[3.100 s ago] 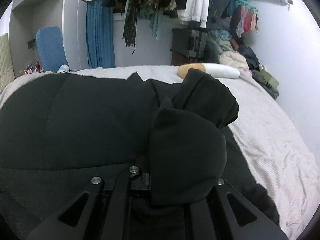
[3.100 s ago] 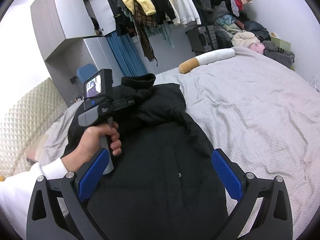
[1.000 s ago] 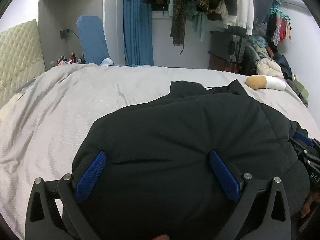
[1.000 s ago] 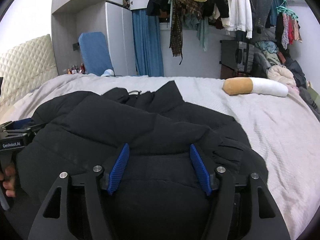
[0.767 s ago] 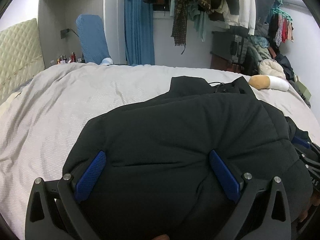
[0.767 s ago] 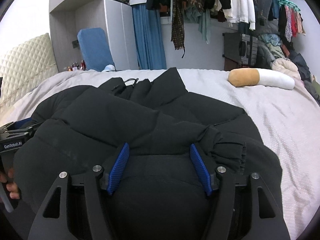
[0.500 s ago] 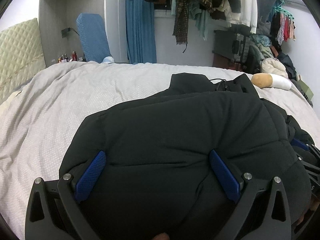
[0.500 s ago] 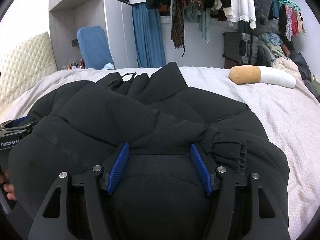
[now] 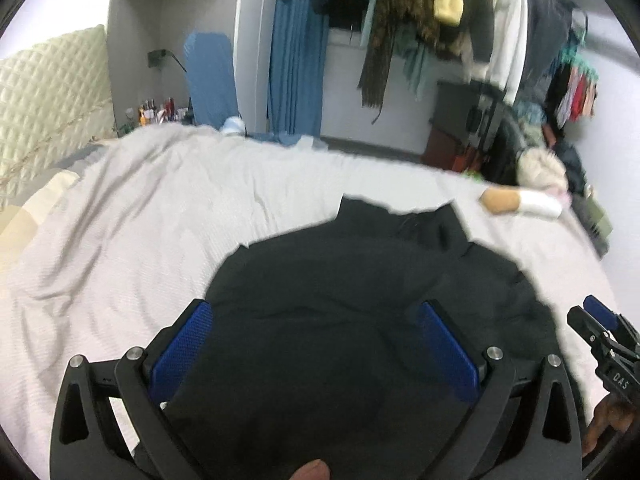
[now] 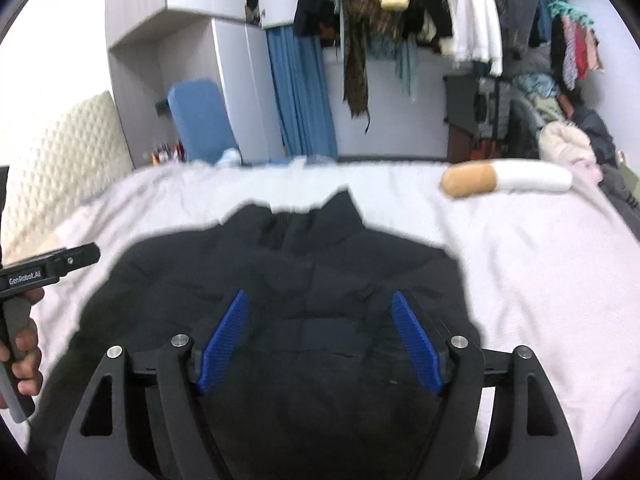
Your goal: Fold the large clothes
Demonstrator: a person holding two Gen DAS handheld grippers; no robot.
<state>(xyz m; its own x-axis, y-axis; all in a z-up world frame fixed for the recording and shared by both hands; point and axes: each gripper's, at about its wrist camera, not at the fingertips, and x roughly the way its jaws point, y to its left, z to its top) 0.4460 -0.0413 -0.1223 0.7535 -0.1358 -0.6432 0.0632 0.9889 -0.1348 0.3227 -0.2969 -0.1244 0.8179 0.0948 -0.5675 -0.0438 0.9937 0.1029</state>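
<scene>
A black puffer jacket [image 9: 360,280] lies folded in a compact bundle on the light bedspread [image 9: 140,220], collar toward the far side. It also shows in the right wrist view [image 10: 320,272]. My left gripper [image 9: 316,344] is open above the jacket's near part, with nothing between its blue pads. My right gripper [image 10: 320,340] is open above the jacket, also empty. The right gripper's tip shows at the right edge of the left wrist view [image 9: 600,332]. The left gripper's tip shows at the left edge of the right wrist view [image 10: 52,268].
A tan and white bolster pillow [image 10: 504,180] lies at the bed's far right. A blue chair [image 10: 200,120], blue curtain [image 10: 300,92] and hanging clothes [image 10: 400,0] stand beyond the bed. A quilted headboard [image 9: 48,92] is on the left.
Both grippers have lifted and pulled back from the jacket. The right gripper's jaws have opened wider. The jacket has settled flatter on the bed, with more bedspread showing around it.
</scene>
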